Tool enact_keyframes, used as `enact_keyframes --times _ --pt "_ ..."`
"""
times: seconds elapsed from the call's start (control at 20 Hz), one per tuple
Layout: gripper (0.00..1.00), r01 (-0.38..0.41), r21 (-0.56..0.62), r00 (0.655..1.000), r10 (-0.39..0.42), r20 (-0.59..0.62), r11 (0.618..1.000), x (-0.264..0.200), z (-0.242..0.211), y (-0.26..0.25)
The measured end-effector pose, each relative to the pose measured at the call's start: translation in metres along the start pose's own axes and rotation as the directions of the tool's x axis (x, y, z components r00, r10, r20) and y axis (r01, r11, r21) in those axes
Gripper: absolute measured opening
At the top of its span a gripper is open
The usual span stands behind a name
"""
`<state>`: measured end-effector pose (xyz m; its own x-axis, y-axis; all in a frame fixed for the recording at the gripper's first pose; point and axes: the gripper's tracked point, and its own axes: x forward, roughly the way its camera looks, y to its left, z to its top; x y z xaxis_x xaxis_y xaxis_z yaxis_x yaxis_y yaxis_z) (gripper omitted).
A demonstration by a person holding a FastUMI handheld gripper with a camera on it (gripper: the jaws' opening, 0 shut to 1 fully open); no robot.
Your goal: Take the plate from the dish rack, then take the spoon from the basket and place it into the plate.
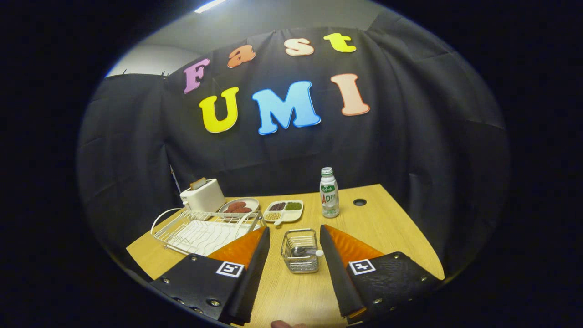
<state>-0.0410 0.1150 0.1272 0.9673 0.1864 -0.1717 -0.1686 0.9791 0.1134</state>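
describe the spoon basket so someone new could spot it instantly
On the wooden table, look ahead of the white dish rack toward the open gripper: its jaws stand wide apart, gripping nothing. Between them sits the basket, a small square wire cage holding a spoon. It is bare metal and boxy, unlike the flat white rack beside it.

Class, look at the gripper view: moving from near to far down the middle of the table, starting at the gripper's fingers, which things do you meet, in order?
Open gripper, empty → wire basket holding the spoon, between the fingers → divided snack tray → bottle standing near the table's far edge.
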Motion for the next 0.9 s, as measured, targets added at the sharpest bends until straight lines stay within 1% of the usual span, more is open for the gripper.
enact_keyframes --times 0.1,0.2,0.5,0.7,0.9 --pt "0.72 0.011 -0.034 0.996 -0.008 0.085 0.999 0.005 0.007 -0.010" --pt "0.72 0.027 -0.061 0.993 -0.019 0.119 0.998 0.013 0.002 -0.020" --pt "0.72 0.017 -0.050 0.994 -0.011 0.110 0.999 0.045 -0.032 -0.031" --pt "0.72 0.021 -0.054 0.998 -0.017 0.068 0.998 0.075 -0.064 -0.036" --pt "0.71 0.014 -0.062 0.997 -0.010 0.074 0.998 0.091 -0.071 -0.034"
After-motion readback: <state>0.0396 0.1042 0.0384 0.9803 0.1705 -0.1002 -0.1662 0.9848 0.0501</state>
